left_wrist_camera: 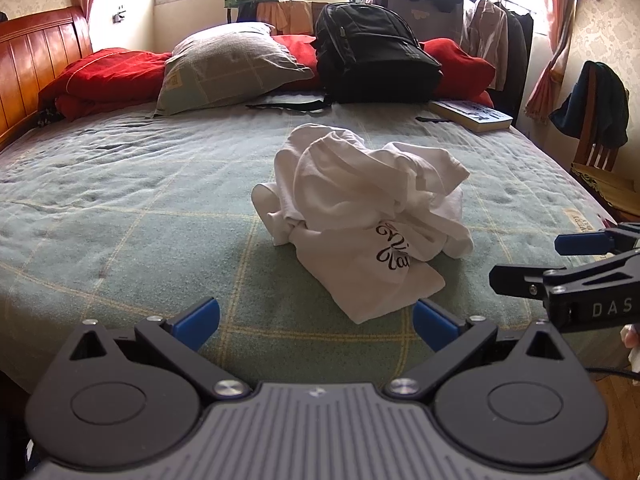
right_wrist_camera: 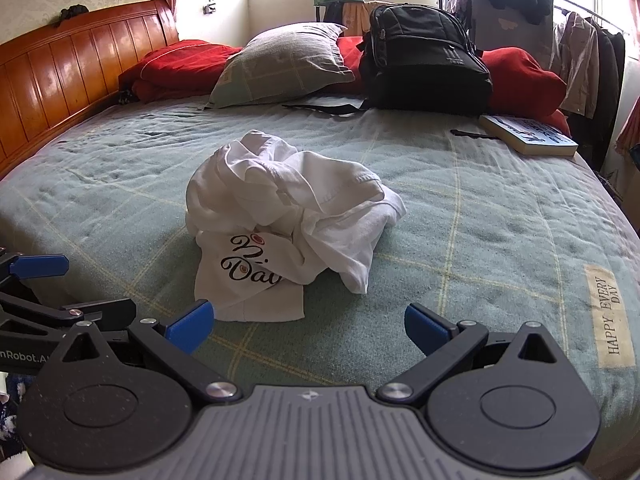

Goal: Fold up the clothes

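A crumpled white T-shirt (left_wrist_camera: 360,208) with black script print lies in a heap on the green checked bedspread (left_wrist_camera: 140,200). In the right wrist view the same T-shirt (right_wrist_camera: 288,216) sits just ahead and slightly left. My left gripper (left_wrist_camera: 316,322) is open, hovering short of the shirt's near edge with nothing between its blue pads. My right gripper (right_wrist_camera: 309,326) is open too, a little before the shirt's near hem. The right gripper (left_wrist_camera: 560,260) shows at the right edge of the left wrist view, and the left gripper (right_wrist_camera: 40,280) at the left edge of the right wrist view.
At the far side of the bed lie a grey pillow (left_wrist_camera: 232,64), red bedding (left_wrist_camera: 108,76), a black backpack (left_wrist_camera: 376,52) and a book (left_wrist_camera: 472,114). A wooden headboard (right_wrist_camera: 72,68) runs along the left. A chair (left_wrist_camera: 596,120) and clothes rack (left_wrist_camera: 496,28) stand right.
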`<action>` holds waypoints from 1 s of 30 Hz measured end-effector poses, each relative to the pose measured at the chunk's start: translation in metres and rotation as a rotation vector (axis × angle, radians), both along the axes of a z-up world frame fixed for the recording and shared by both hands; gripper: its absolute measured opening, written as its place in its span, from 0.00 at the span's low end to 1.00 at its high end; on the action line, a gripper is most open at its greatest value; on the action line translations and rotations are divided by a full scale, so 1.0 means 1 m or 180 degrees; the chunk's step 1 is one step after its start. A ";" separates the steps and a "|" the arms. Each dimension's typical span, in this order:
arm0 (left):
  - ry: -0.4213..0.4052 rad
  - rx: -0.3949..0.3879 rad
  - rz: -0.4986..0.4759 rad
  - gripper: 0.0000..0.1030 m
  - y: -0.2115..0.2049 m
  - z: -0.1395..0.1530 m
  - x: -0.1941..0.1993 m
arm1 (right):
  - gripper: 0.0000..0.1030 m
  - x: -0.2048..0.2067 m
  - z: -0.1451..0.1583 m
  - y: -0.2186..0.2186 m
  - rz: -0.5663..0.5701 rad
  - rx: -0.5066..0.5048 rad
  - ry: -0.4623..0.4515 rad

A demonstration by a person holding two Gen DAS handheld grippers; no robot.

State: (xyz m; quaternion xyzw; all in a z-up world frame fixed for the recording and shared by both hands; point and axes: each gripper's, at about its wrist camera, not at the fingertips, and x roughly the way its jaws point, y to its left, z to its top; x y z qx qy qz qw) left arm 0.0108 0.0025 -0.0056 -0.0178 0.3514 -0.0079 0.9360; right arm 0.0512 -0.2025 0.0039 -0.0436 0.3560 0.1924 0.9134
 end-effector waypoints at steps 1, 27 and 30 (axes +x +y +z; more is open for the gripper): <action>0.0003 0.0000 -0.0002 0.99 0.001 0.000 0.002 | 1.00 0.002 0.000 0.000 0.0001 0.0000 0.0004; 0.0190 0.0259 -0.0165 0.99 0.013 -0.016 0.085 | 1.00 0.083 -0.022 -0.004 0.0137 0.0073 0.0141; 0.0117 0.0289 -0.0313 0.99 0.012 -0.019 0.094 | 1.00 0.090 -0.024 -0.003 0.0221 0.0032 0.0085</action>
